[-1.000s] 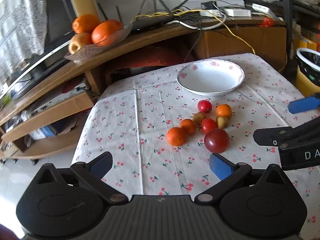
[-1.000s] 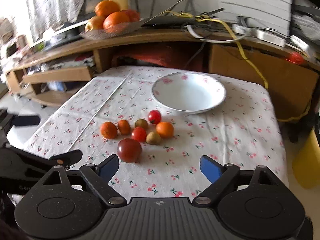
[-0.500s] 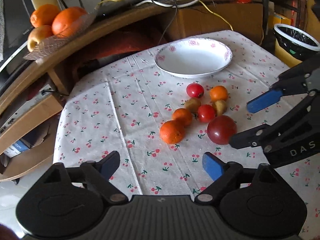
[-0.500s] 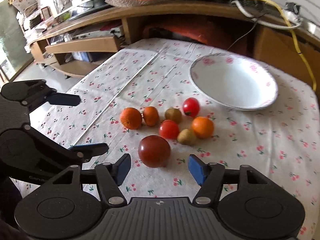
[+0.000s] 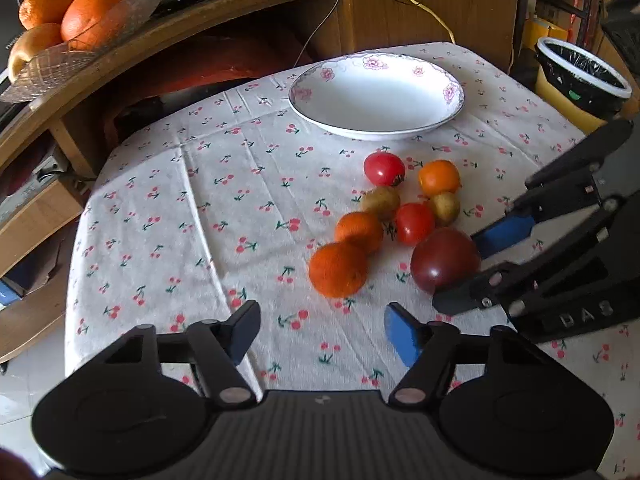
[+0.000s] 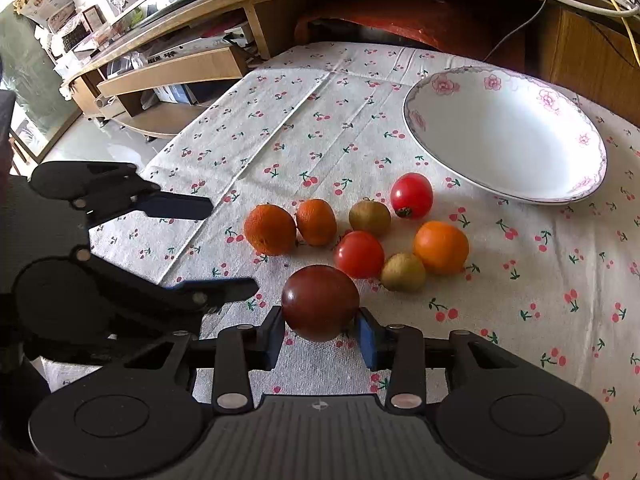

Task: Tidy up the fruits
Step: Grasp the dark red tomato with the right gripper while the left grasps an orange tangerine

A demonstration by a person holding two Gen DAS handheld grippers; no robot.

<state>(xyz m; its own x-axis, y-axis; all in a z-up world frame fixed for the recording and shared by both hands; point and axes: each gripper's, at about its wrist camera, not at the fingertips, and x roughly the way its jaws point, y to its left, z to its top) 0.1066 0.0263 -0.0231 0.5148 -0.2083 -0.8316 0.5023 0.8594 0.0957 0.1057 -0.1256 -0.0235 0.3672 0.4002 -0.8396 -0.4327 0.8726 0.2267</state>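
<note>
Fruits lie in a loose cluster on my cherry-print tablecloth [image 5: 192,216], in front of the white flowered plate [image 5: 304,94]. From my left wrist: my left gripper [image 5: 320,330] hangs with its fingers wide apart above bare cloth, holding nothing. Just ahead sits the nearest orange [image 5: 338,269], touching a second orange [image 5: 359,232]; to the right is the dark red tomato [image 5: 445,260], with my right gripper [image 5: 476,268] coming in from the right, one blue pad behind the tomato and a black finger in front. From my right wrist: the blue pads [image 6: 367,340] flank the dark tomato at both sides (whether they press it I cannot tell). The fruit rests on the cloth. Beyond it sit two red tomatoes [image 6: 359,254], two small greenish fruits [image 6: 402,272] and another orange [image 6: 440,246]
</note>
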